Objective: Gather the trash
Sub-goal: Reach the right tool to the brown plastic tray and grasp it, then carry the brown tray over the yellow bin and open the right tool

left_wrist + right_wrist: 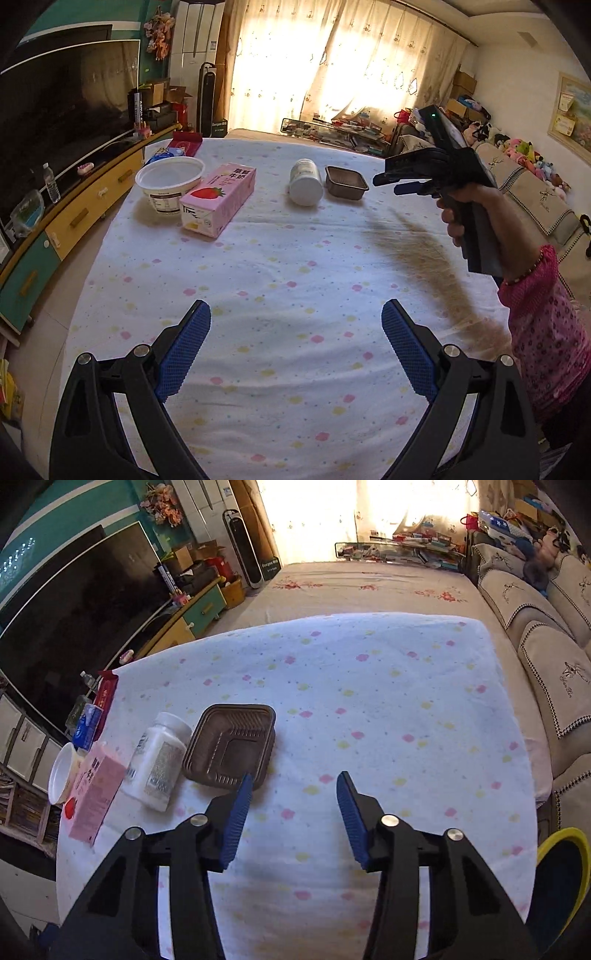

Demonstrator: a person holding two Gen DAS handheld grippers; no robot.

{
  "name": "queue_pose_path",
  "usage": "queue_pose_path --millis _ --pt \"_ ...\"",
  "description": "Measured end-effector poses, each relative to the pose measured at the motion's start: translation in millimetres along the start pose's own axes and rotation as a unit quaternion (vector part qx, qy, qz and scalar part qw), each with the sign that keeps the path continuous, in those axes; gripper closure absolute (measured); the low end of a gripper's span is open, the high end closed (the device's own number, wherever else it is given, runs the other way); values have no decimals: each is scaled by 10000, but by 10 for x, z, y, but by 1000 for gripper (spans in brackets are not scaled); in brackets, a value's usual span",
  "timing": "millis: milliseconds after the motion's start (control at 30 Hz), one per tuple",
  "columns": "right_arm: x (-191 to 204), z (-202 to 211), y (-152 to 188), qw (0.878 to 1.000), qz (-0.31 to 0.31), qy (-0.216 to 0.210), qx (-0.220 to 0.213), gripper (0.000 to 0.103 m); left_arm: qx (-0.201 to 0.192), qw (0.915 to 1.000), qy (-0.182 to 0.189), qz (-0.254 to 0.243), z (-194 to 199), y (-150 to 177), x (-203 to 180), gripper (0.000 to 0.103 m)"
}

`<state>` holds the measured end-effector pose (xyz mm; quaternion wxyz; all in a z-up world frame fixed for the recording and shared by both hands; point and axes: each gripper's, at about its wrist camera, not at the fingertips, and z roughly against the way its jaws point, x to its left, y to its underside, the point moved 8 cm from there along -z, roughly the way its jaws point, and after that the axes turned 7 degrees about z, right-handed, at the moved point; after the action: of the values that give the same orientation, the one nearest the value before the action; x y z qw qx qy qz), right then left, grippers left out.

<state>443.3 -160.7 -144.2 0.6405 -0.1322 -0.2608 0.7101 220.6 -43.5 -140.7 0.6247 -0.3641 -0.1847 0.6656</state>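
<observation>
Trash lies in a row on the flowered tablecloth (pixel 280 280): a white round tub (pixel 169 184), a pink strawberry milk carton (pixel 218 199), a white bottle (pixel 306 181) on its side and a brown plastic tray (pixel 346 182). My left gripper (pixel 295 314) is open and empty, well short of them. My right gripper (pixel 384 181) hovers just right of the tray. In the right wrist view it (pixel 295 779) is open and empty, its left finger (pixel 240 805) at the near corner of the brown tray (pixel 231 746). The bottle (pixel 159 760), carton (pixel 98 794) and tub (pixel 62 771) lie to its left.
A yellow-rimmed bin (pixel 565 882) stands at the table's near right edge. A sofa (pixel 546 657) runs along the right, a TV cabinet (pixel 62 221) along the left. A red box (pixel 186 142) and a blue packet (pixel 166 152) lie at the table's far left corner.
</observation>
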Motion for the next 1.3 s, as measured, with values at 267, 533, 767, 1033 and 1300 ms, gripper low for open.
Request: queue_pose_path --millis 267,533,767,1033,1300 --pt "71 -417 -211 9988 -40 372 330 65 61 9999 24 157 -41 30 138 10" --pt "159 -512 -211 9990 -12 283 358 98 135 9998 68 161 -100 70 108 10" --pt "126 -214 -114 10000 -30 -16 79 99 164 9998 110 81 -133 84 30 10" --pt "-228 509 351 9988 -184 -234 -388 99 210 9994 252 -91 -144 103 -184 10" --pt "-1123 1288 1214 9936 -699 378 -807 98 336 9977 403 -429 -257 148 -550 10"
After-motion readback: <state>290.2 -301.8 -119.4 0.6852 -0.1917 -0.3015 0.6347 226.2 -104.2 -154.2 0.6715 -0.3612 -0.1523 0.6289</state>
